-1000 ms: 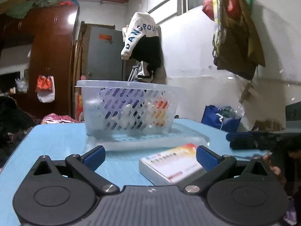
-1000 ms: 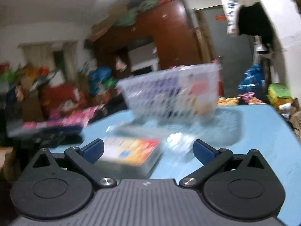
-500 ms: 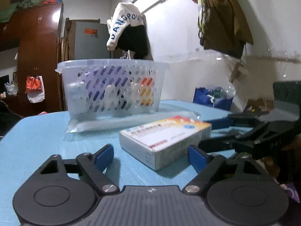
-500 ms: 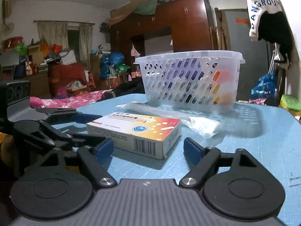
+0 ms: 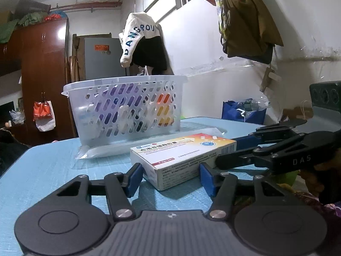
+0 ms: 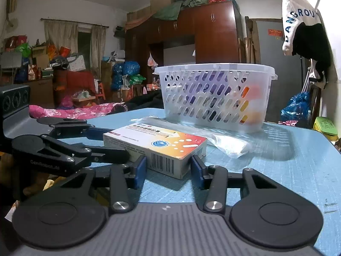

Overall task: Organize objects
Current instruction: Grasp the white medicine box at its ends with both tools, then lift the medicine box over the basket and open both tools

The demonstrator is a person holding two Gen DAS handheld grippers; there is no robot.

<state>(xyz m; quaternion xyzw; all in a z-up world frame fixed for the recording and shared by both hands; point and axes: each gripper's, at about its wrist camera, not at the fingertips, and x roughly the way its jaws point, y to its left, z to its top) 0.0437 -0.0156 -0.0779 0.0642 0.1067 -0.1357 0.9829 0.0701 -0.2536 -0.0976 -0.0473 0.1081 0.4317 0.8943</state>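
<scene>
The flat white cardboard medicine box (image 5: 183,156) carries blue Chinese lettering too small to read, an orange-to-yellow printed panel with a round blue emblem, and a barcode on the end facing the right wrist camera. A white and black garment (image 5: 142,42) hanging on the wall reads "DANGROU", and one black gripper bears "DAS" on its side. The box lies flat on the light blue table (image 5: 42,170), near the front edge, in front of a clear plastic bag (image 5: 110,151) and the white slotted plastic basket (image 5: 125,106) holding colourful items. Bare tabletop stretches to the left of the box and beyond the basket's right side. The left gripper (image 5: 169,179) and right gripper (image 6: 168,168) point nearly level from adjacent sides, each straddling a corner of the box, jaws closing, pads just beside the cardboard without visibly pressing it.
</scene>
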